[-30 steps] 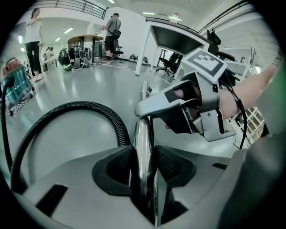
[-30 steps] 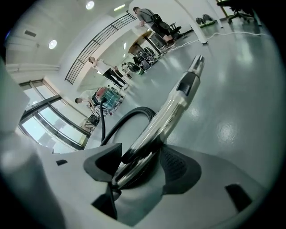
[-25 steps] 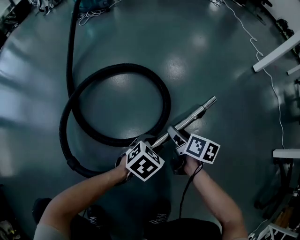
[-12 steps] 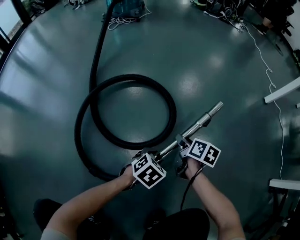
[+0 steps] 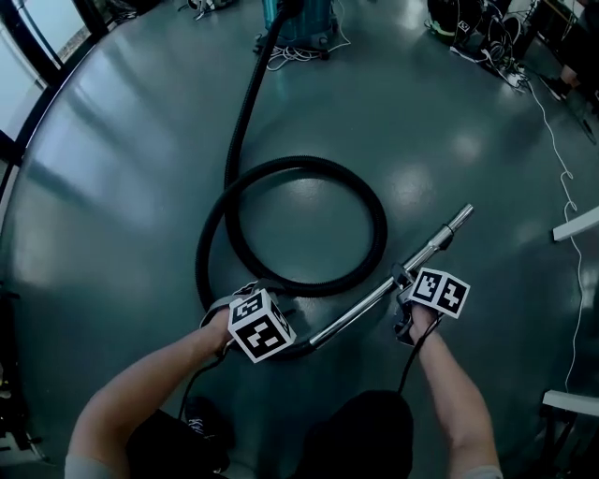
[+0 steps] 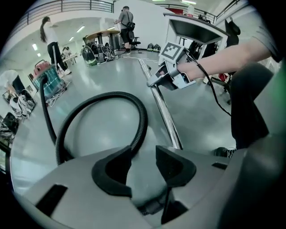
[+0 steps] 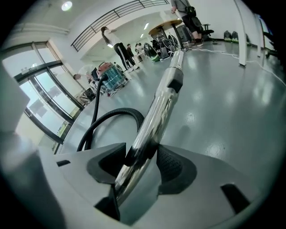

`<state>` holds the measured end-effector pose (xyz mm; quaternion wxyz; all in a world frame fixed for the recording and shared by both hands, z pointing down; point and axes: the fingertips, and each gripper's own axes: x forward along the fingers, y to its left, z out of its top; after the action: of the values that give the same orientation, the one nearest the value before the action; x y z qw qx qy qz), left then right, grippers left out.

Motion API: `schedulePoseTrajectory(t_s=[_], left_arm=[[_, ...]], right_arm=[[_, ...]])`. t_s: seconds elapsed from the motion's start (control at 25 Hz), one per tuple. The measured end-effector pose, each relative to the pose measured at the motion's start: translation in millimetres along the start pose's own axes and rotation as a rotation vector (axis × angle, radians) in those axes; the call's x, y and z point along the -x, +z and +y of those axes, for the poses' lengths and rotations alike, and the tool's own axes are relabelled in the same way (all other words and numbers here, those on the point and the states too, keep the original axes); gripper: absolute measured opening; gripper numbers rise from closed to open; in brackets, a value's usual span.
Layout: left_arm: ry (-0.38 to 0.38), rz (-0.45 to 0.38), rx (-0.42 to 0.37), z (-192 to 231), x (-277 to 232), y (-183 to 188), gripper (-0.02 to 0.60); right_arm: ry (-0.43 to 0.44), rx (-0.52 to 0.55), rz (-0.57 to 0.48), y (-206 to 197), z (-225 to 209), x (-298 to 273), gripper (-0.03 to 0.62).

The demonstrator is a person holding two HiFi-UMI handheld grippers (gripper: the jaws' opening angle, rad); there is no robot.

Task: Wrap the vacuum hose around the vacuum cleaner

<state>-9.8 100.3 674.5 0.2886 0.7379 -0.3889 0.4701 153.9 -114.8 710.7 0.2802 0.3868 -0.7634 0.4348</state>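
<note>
Right gripper [image 7: 142,163] clamps chrome wand [image 5: 365,313], jaws just easing; left gripper [image 6: 143,163] half-open, empty; hose loop [image 5: 379,223] ahead, vacuum cleaner [image 5: 304,19] beyond.

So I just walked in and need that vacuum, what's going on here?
A person works with two hand-held grippers. The right claw has just been closing on the chrome tube, now between its jaws. The left claw sits where the black hose joins; its grip is unclear. The hose lies looped on the floor, not yet wrapped around the vacuum cleaner.
</note>
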Motion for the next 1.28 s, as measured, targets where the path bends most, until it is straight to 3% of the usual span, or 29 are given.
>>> schedulePoseTrajectory(t_s=[0.24, 0.44, 0.64, 0.92, 1.12, 1.28], left_arm=[[0.031, 0.059, -0.002, 19.3, 43.5, -5.5, 0.178], [0.056, 0.118, -0.099, 28.4, 69.4, -6.0, 0.178], [0.044, 0.149, -0.115, 42.4, 77.2, -29.1, 0.178], [0.057, 0.022, -0.127, 90.5, 64.6, -29.9, 0.178], [0.008, -0.044, -0.067, 132.6, 34.0, -19.0, 0.178], [-0.044, -0.093, -0.103, 159.4, 8.5, 2.3, 0.178]], right_arm=[[-0.023, 0.076, 0.063, 22.9, -12.0, -6.8, 0.215], [-0.001, 0.167, 0.071, 49.7, -11.1, -12.2, 0.215], [-0.011, 0.284, 0.086, 69.5, 10.4, -27.2, 0.215], [-0.059, 0.385, 0.092, 93.4, 45.5, -52.0, 0.215], [-0.110, 0.452, 0.108, 108.8, 74.4, -73.9, 0.215], [-0.153, 0.512, 0.140, 117.9, 91.8, -95.2, 0.215]])
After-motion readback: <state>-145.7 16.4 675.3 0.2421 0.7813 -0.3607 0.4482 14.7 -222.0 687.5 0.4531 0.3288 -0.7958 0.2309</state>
